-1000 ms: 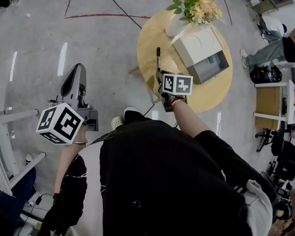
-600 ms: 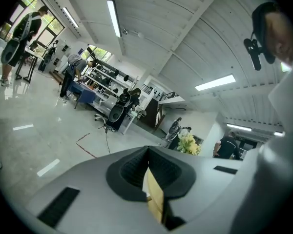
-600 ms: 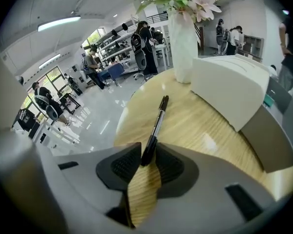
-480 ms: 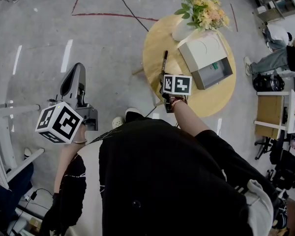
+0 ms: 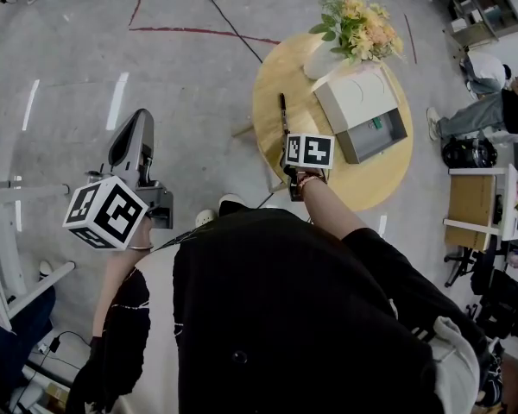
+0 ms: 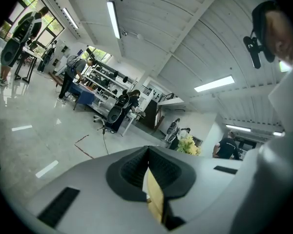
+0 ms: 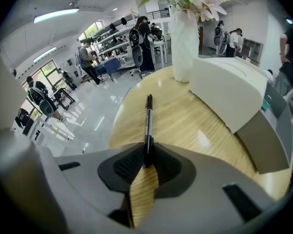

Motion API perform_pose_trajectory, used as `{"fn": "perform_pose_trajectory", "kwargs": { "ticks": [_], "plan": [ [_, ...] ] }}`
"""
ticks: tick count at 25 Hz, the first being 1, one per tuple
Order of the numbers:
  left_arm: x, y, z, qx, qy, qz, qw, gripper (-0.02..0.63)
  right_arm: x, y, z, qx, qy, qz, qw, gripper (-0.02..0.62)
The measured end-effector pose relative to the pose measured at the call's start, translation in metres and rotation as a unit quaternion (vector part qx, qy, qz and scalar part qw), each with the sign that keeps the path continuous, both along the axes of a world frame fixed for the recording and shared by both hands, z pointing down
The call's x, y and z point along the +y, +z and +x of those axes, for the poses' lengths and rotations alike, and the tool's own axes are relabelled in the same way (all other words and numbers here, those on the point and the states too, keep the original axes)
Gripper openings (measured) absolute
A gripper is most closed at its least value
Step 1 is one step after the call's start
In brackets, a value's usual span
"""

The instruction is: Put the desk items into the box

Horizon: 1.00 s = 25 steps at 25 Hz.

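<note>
Carry step, by the look of it: right gripper [image 7: 146, 154] clamped on black pen [image 7: 148, 118] over round wooden table [image 5: 272, 89], beside white box [image 5: 360, 103]. Left gripper [image 6: 147, 152] pinched together, empty, well away. Next: swing pen to box opening, release.

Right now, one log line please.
right claw: shut on slim black pen | left claw: shut, empty | white rectangular box: pen outside
</note>
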<state>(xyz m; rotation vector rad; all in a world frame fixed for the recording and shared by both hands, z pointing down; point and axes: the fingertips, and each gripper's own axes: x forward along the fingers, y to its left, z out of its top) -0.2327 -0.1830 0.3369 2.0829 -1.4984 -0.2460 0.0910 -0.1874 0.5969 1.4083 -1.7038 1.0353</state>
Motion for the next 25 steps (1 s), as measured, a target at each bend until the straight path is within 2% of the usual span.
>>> {"fn": "perform_pose_trajectory", "kwargs": {
  "ticks": [15,25],
  "plan": [
    [0.006,-0.008,-0.012,0.001,-0.010,0.009,0.9999,0.009,0.000,0.000,0.001,0.002,0.016,-0.002,1.000,0.063],
    [0.009,-0.009,-0.014,0.003,-0.005,0.012,0.9999,0.009,0.006,0.003,0.006,-0.032,0.059,-0.004,0.998,0.061]
  ]
}}
